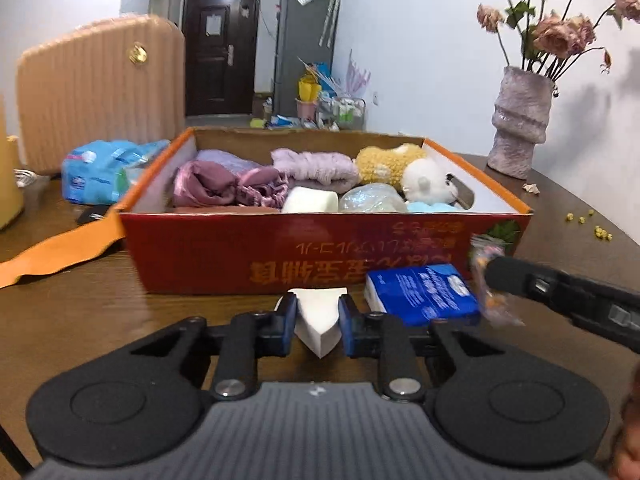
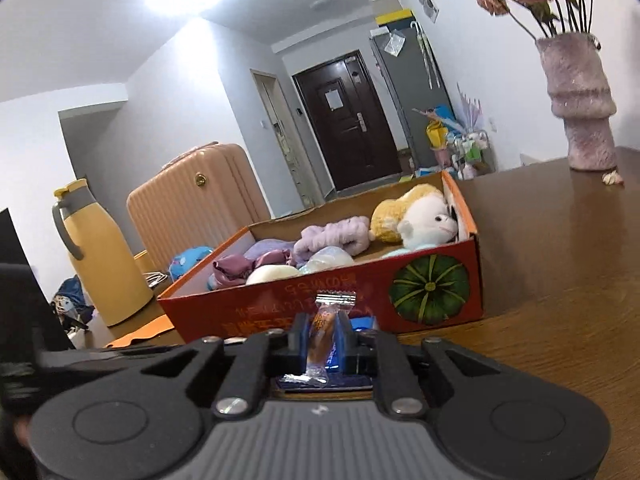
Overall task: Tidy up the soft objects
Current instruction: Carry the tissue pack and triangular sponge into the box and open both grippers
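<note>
Your left tool (image 1: 318, 322) is clamped on a white wedge-shaped foam sponge (image 1: 319, 320), its blue pads pressing the two sides; the sponge sits low over the brown wooden counter (image 1: 100, 312), just in front of the red cardboard box (image 1: 280, 248). Your right tool (image 2: 323, 340) is closed on a small snack in a clear plastic wrapper (image 2: 322, 332), which stands upright between the pads with its crimped end on top. In the left wrist view this same tool comes in from the right side, and the wrapper hangs at its tip, near the front right corner of the box. A blue tissue pack (image 1: 422, 294) lies flat on the counter between the two tools, close to the front wall of the box.

Inside the open box you see a mauve satin cloth (image 1: 224, 186) at the left, a lilac fluffy headband (image 1: 316, 166) in the middle, a white round sponge (image 1: 310, 200), a clear plastic-wrapped bundle (image 1: 370, 198), and a yellow and white plush toy (image 1: 404, 170) at the right end. A pink textured vase with dried roses (image 1: 520, 124) stands on the counter behind the box, to the right. A light blue plastic package (image 1: 104, 170) lies left of the box.
</note>
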